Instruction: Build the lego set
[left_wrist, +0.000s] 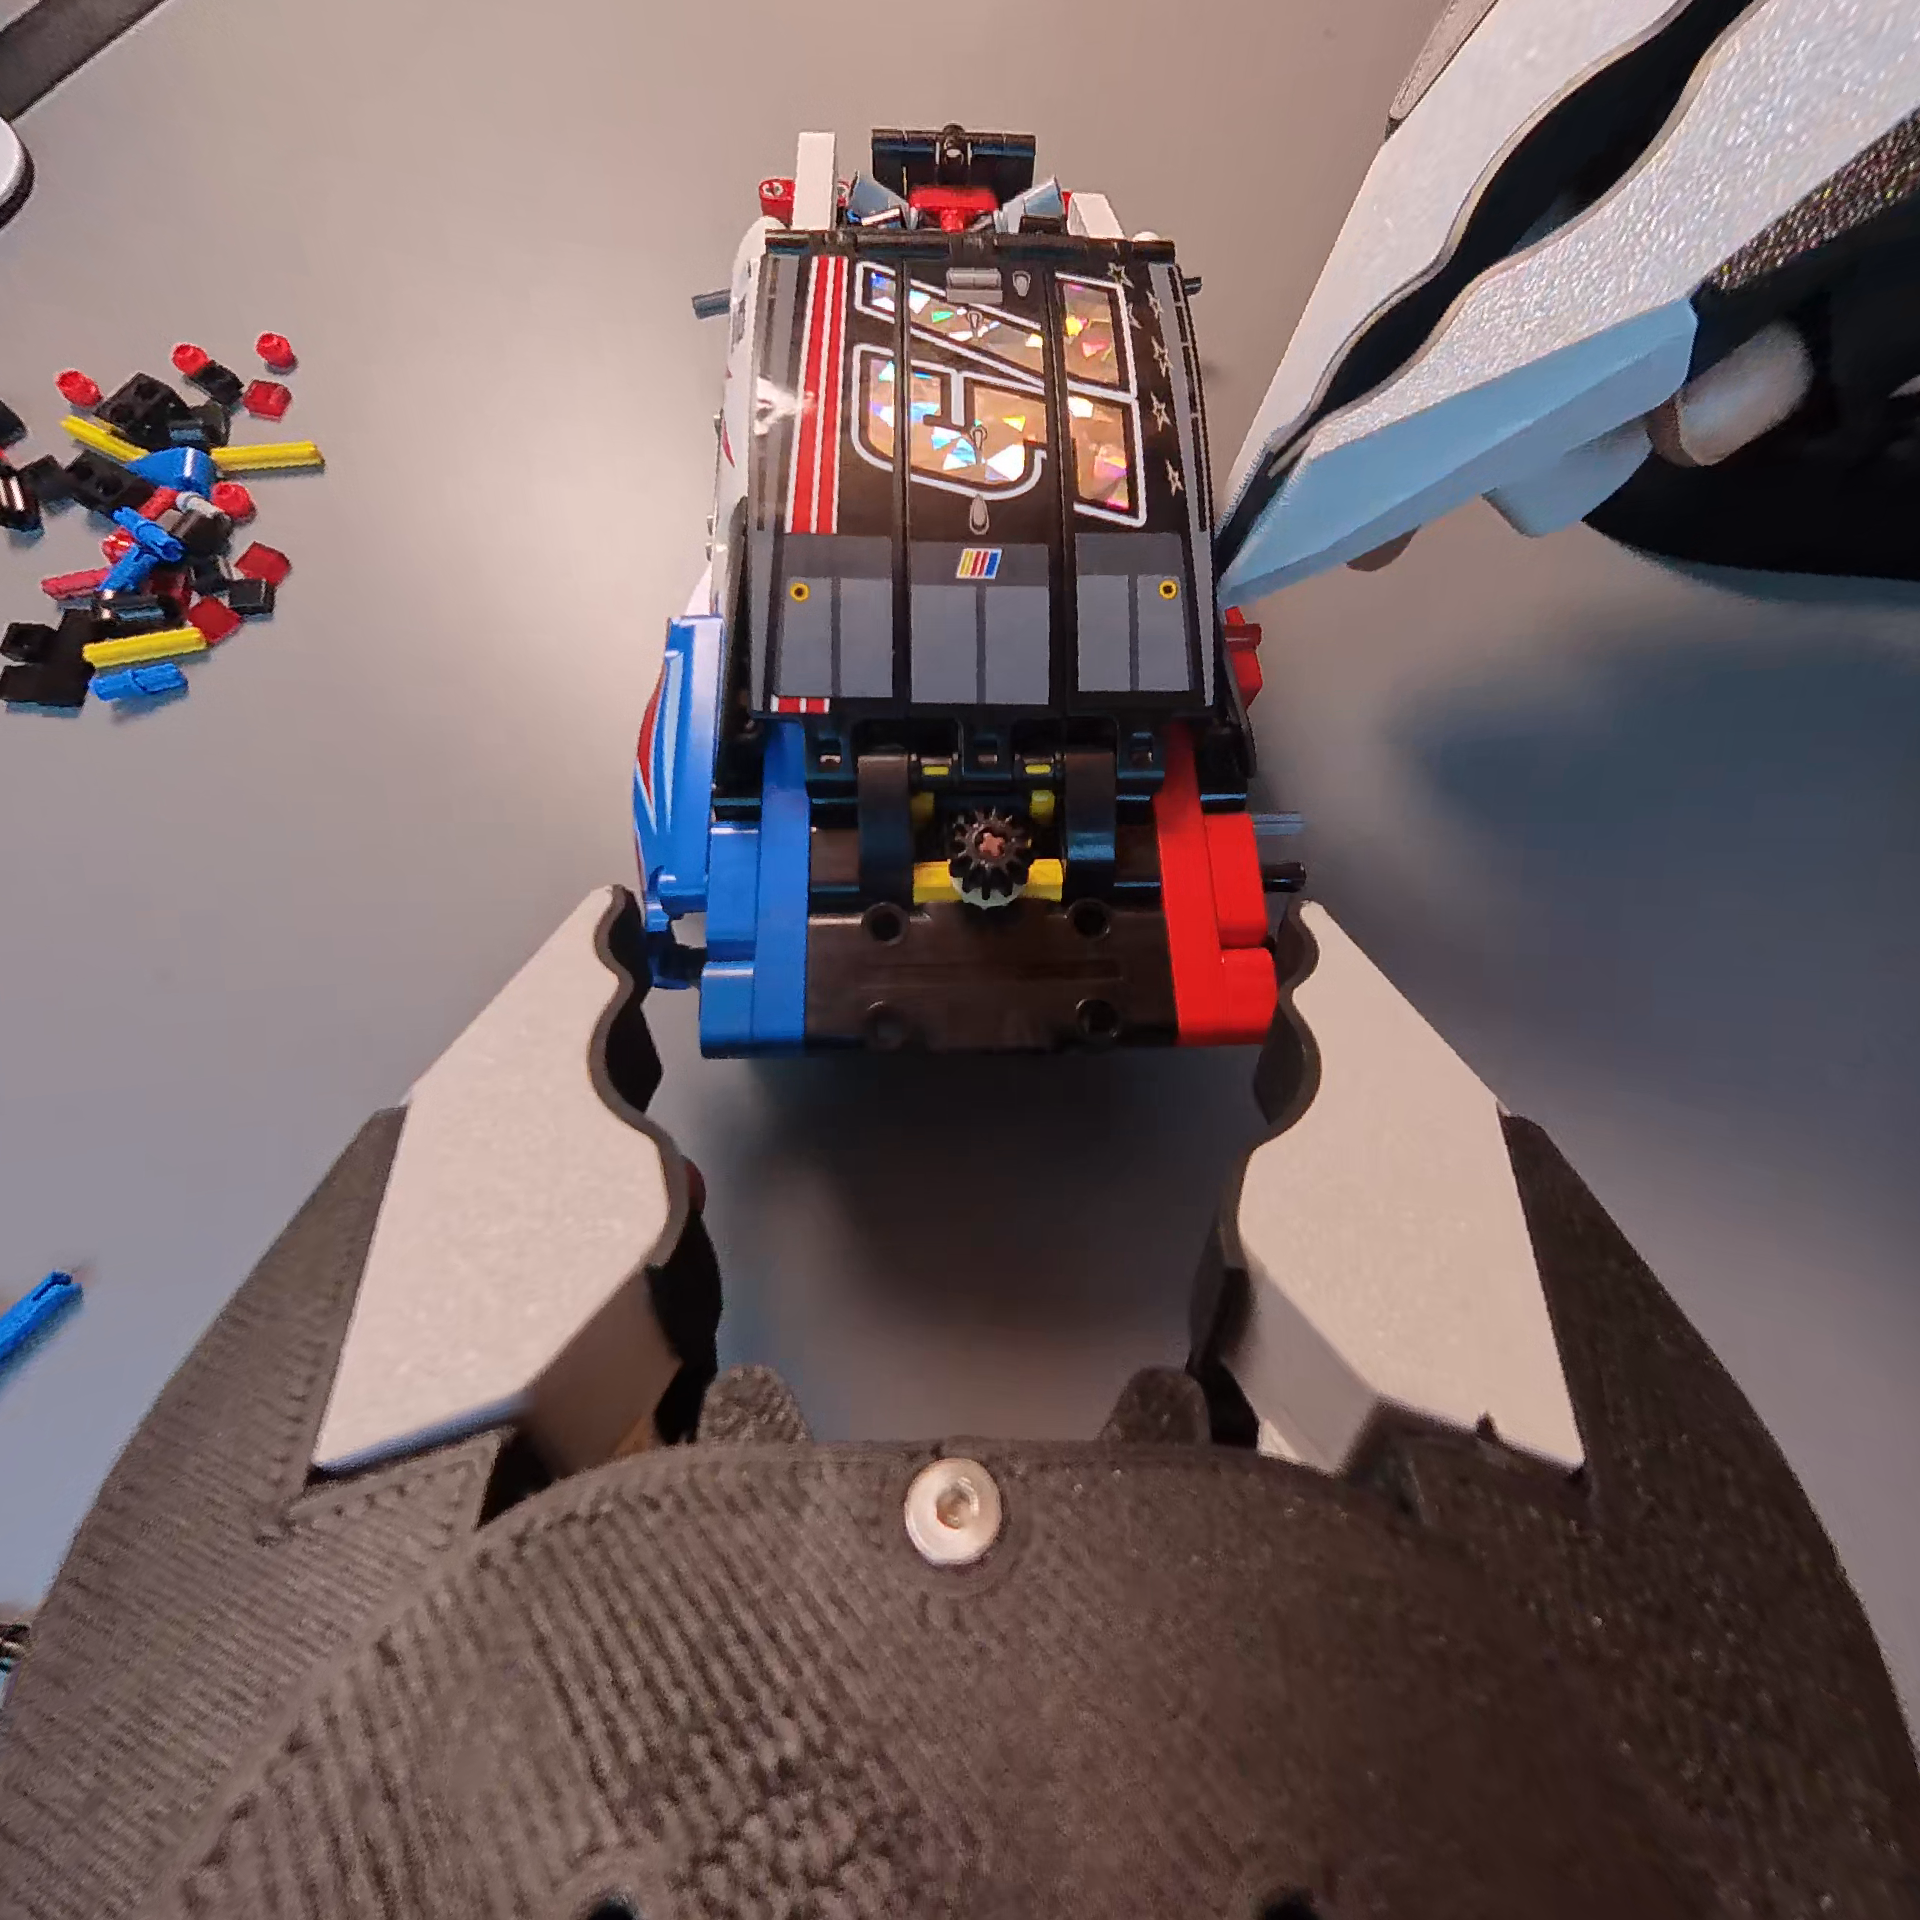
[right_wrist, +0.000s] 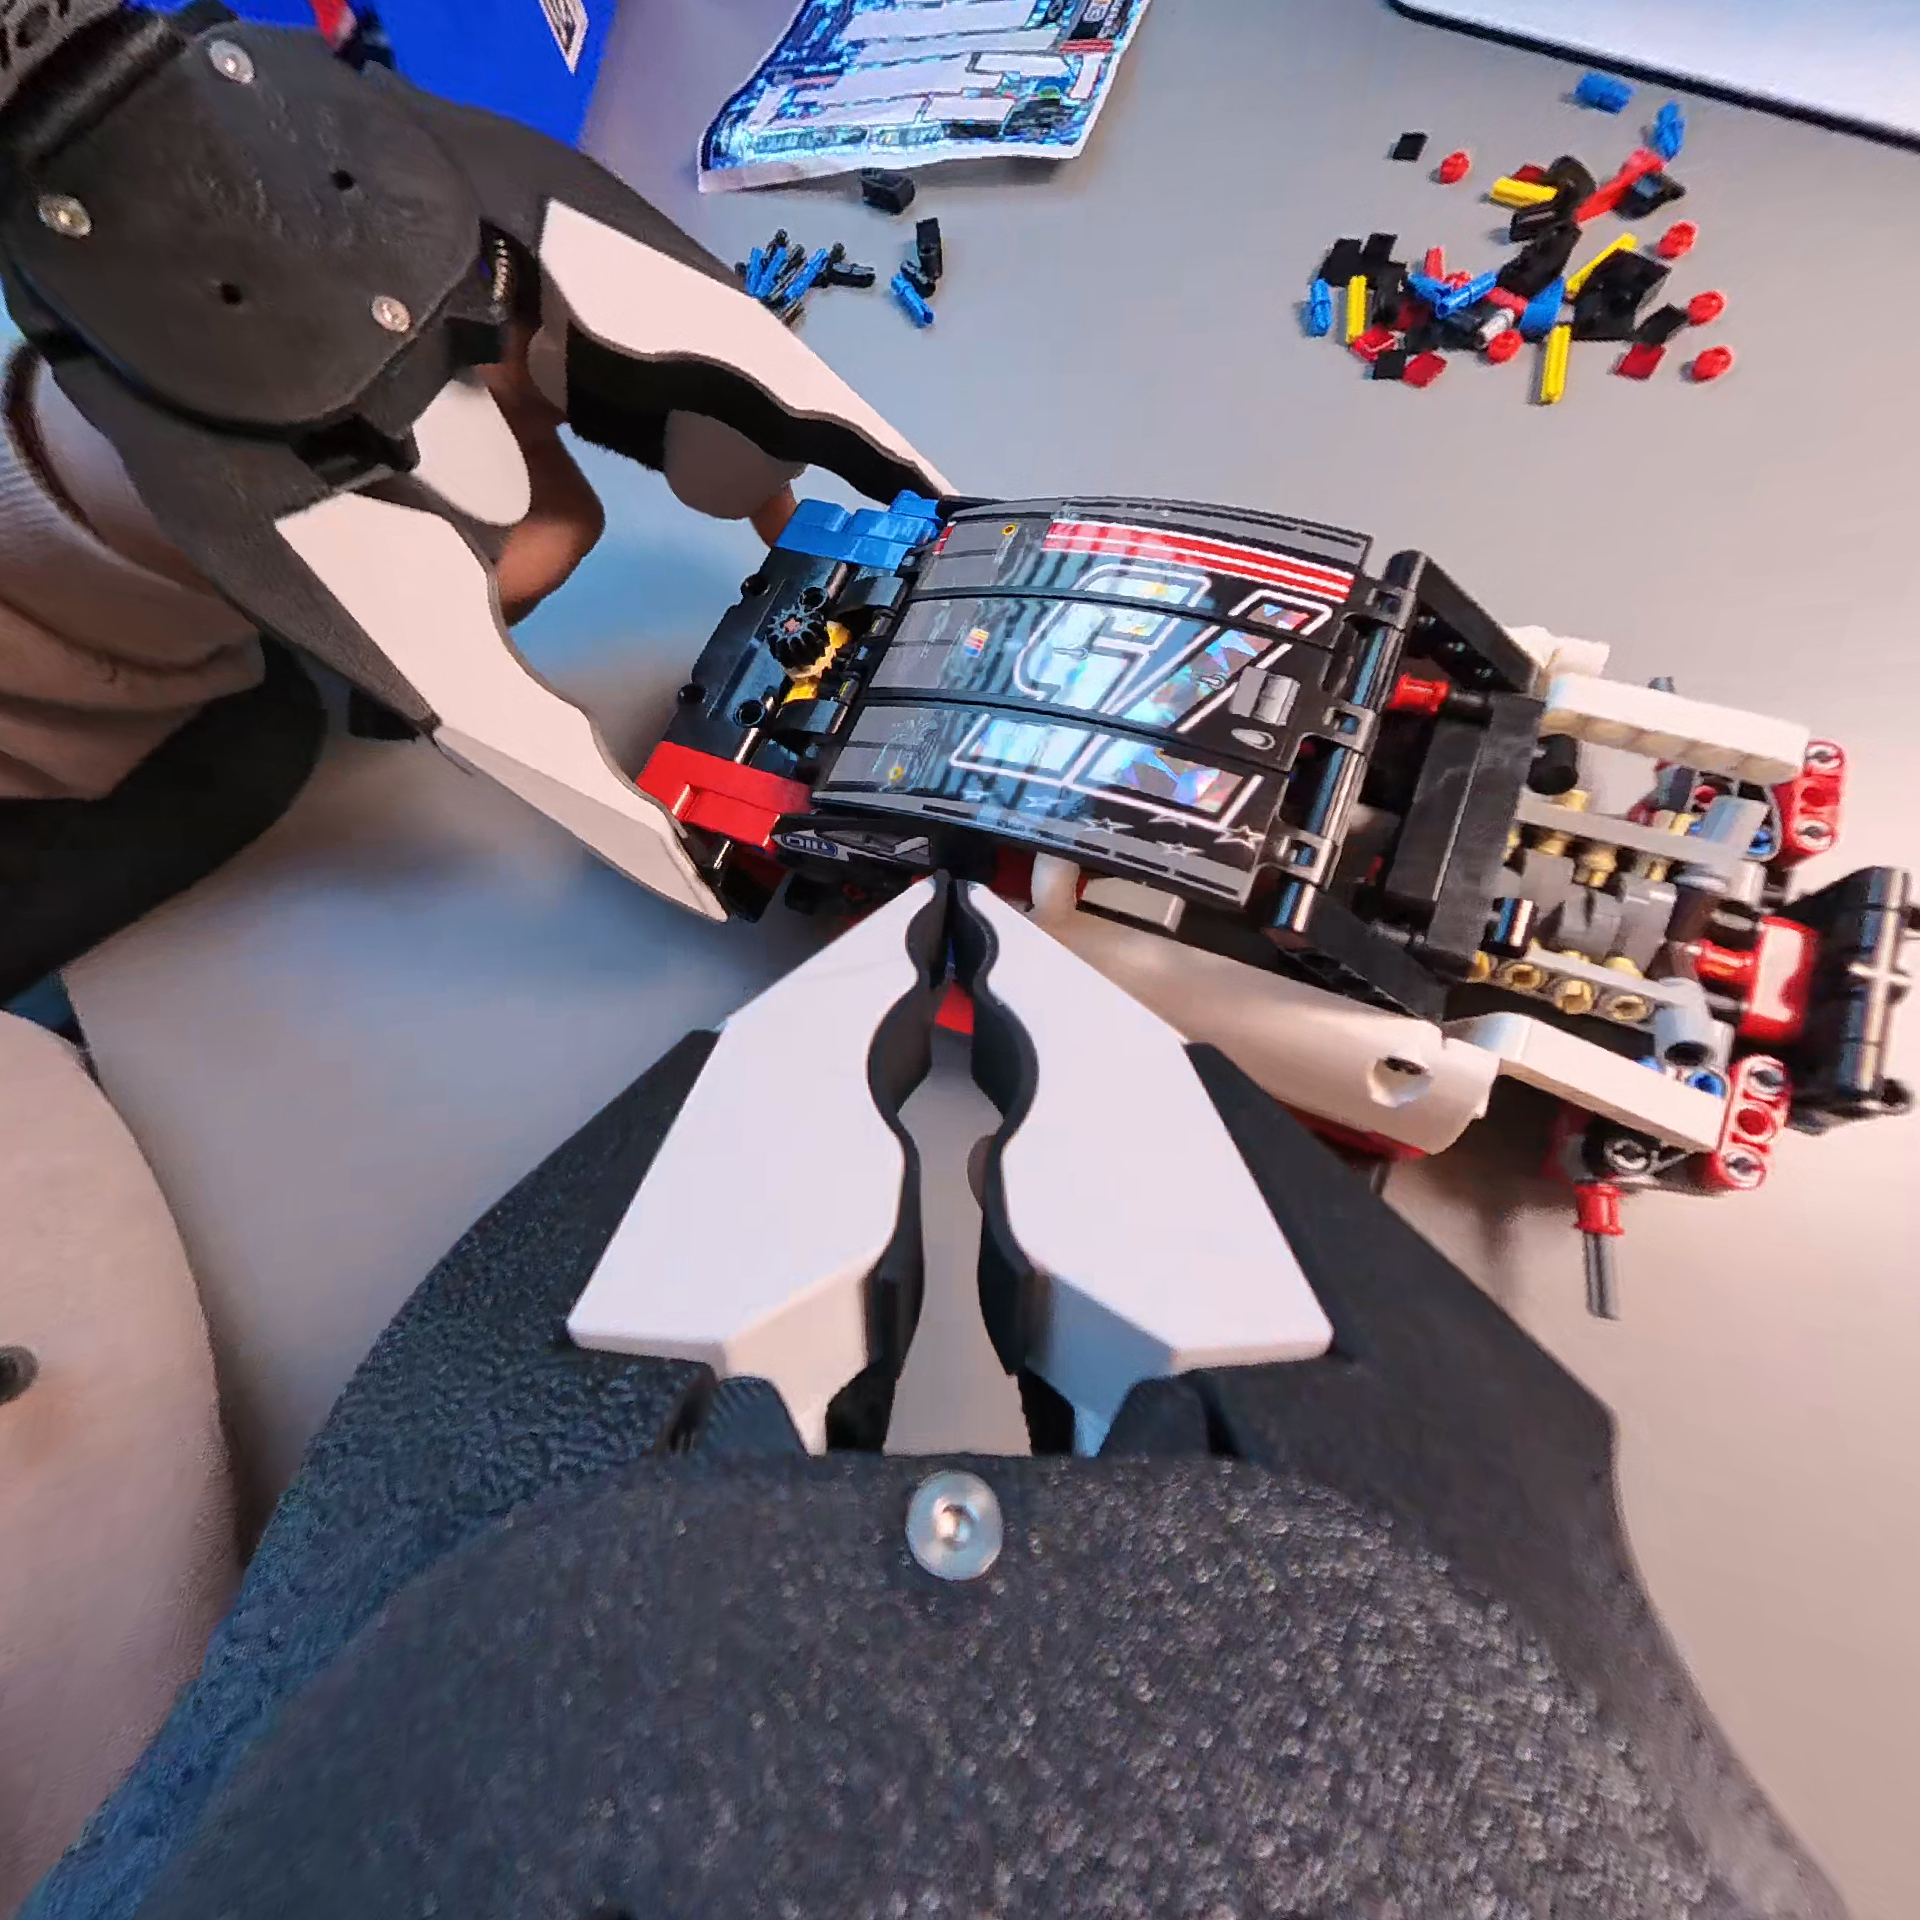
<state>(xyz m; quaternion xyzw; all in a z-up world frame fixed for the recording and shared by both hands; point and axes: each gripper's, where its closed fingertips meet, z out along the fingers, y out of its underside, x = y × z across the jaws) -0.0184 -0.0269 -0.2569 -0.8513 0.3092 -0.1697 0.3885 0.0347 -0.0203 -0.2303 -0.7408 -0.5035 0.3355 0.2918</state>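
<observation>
A lego car with a black roof carrying a shiny sticker lies on the grey table; it also shows in the right wrist view. My left gripper has its jaws set wide, one finger on the blue rear corner and one on the red rear corner, clamping the car's rear end; it also shows in the right wrist view. My right gripper is shut, its tips pressed against the car's side just under the roof edge, also in the left wrist view. I cannot tell whether a small piece sits between its tips.
A pile of loose red, black, blue and yellow pieces lies to the car's left, also in the right wrist view. Blue and black pins, an instruction booklet and a blue box lie beyond.
</observation>
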